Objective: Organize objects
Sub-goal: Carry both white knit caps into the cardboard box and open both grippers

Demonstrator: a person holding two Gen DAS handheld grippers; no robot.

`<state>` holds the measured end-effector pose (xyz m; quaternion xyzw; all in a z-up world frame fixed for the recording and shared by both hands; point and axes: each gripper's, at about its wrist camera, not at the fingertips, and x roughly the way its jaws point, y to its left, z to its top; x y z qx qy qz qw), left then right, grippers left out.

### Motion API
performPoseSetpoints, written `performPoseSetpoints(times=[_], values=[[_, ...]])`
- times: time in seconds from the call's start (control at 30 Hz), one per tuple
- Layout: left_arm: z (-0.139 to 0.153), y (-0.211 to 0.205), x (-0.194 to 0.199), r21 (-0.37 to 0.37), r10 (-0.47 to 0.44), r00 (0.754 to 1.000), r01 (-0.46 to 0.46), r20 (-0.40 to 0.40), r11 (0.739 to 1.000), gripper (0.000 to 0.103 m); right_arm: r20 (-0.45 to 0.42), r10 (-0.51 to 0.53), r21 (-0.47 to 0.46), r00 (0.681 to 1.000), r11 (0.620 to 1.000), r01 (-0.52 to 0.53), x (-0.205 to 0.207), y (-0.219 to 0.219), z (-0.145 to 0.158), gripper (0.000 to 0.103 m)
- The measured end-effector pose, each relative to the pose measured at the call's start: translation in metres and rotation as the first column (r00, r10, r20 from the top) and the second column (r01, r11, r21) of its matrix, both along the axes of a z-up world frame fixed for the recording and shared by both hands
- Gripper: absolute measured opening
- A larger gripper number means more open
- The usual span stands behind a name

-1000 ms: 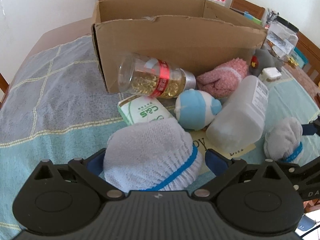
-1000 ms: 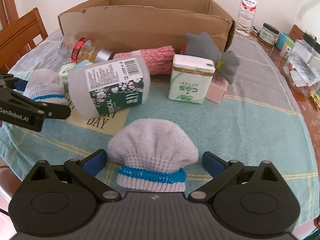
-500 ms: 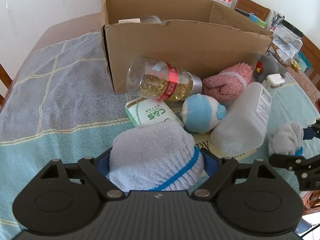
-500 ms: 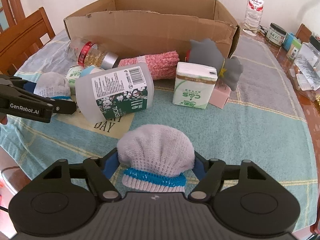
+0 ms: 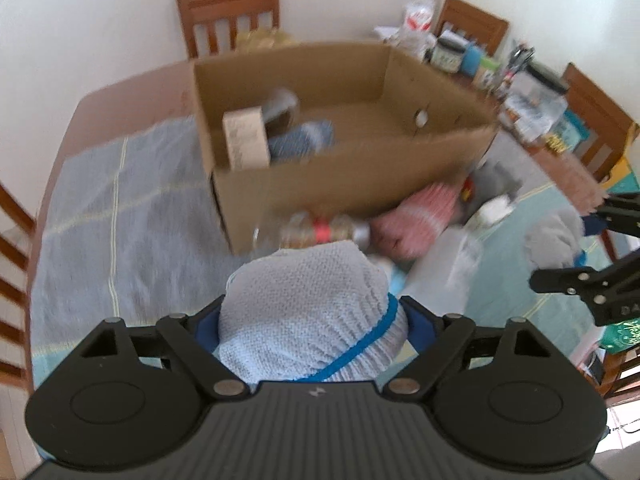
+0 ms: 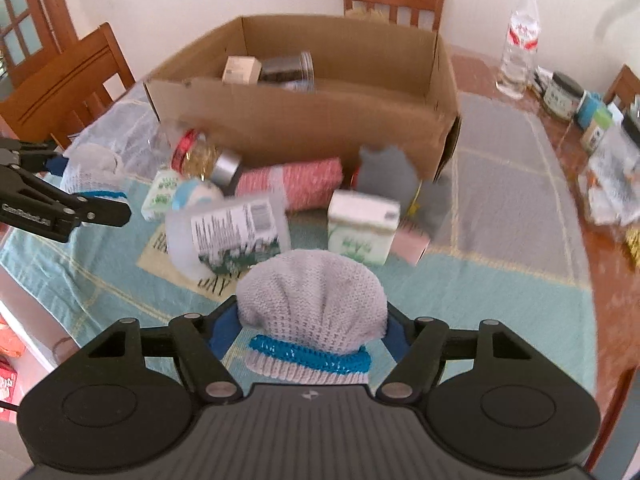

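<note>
Left wrist view: left gripper [image 5: 312,320] tilts down, jaws clamping a knit glove [image 5: 308,312].

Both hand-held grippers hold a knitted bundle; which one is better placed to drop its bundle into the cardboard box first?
Probably left: the left hand-held gripper with its grey knitted bundle looks nearer the open brown cardboard box.

a grey knitted sock bundle with a blue band [image 5: 308,312] sits clamped between the blue pads of the left gripper [image 5: 310,320], above the table. a second grey sock bundle, blue band toward the camera [image 6: 312,312], is pinched in the right gripper [image 6: 310,332]. the open cardboard box [image 6: 304,128] stands upright on the tablecloth, holding a small carton [image 6: 240,70] and a dark jar [image 6: 286,68].
</note>
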<state>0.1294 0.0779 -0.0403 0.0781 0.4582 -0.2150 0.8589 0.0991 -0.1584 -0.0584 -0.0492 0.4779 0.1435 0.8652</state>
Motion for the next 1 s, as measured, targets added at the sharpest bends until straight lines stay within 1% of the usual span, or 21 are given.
performPoseSetpoints(times=[0.2, 0.37, 0.53, 0.63, 0.77, 0.83, 0.9, 0.93, 0.97, 1.0], values=[[0.043, -0.021, 0.024, -0.018, -0.049, 0.997, 0.05, 0.064, 0.999, 0.087, 0.068, 0.042, 0.008, 0.997, 0.999, -0.043, 0.017, -0.008, 0.039, 0.076], [0.063, -0.042, 0.054, -0.042, -0.069, 0.993, 0.074, 0.1, 0.996, 0.087, 0.148, 0.068, 0.004, 0.987, 0.998, -0.069, 0.042, -0.01, 0.066, 0.076], [0.067, -0.062, 0.091, -0.048, -0.064, 0.992, 0.069, 0.104, 0.996, 0.087, 0.196, 0.074, -0.003, 0.978, 0.997, -0.075, 0.073, -0.012, 0.08, 0.076], [0.068, -0.073, 0.112, -0.039, -0.054, 0.992, 0.059, 0.115, 0.997, 0.087, 0.205, 0.077, -0.001, 0.976, 0.997, -0.078, 0.093, -0.014, 0.081, 0.076], [0.065, -0.086, 0.14, -0.044, -0.037, 0.993, 0.042, 0.11, 0.998, 0.087, 0.216, 0.08, -0.005, 0.973, 0.997, -0.081, 0.118, -0.013, 0.08, 0.076], [0.063, -0.093, 0.152, -0.038, -0.033, 0.993, 0.037, 0.11, 0.999, 0.087, 0.217, 0.078, 0.005, 0.973, 0.997, -0.081, 0.127, -0.013, 0.078, 0.081], [0.061, -0.1, 0.163, -0.034, -0.036, 0.993, 0.04, 0.112, 0.999, 0.087, 0.225, 0.071, 0.012, 0.972, 0.997, -0.075, 0.133, -0.014, 0.077, 0.096], [0.059, -0.105, 0.169, -0.034, -0.036, 0.993, 0.04, 0.112, 0.999, 0.087, 0.234, 0.068, 0.013, 0.97, 0.997, -0.073, 0.133, -0.014, 0.077, 0.1], [0.058, -0.108, 0.174, -0.033, -0.036, 0.993, 0.04, 0.11, 0.999, 0.087, 0.243, 0.067, 0.013, 0.968, 0.997, -0.072, 0.132, -0.015, 0.078, 0.103], [0.056, -0.113, 0.18, -0.034, -0.034, 0.993, 0.038, 0.109, 0.999, 0.087, 0.247, 0.067, 0.012, 0.967, 0.997, -0.072, 0.13, -0.017, 0.078, 0.103]])
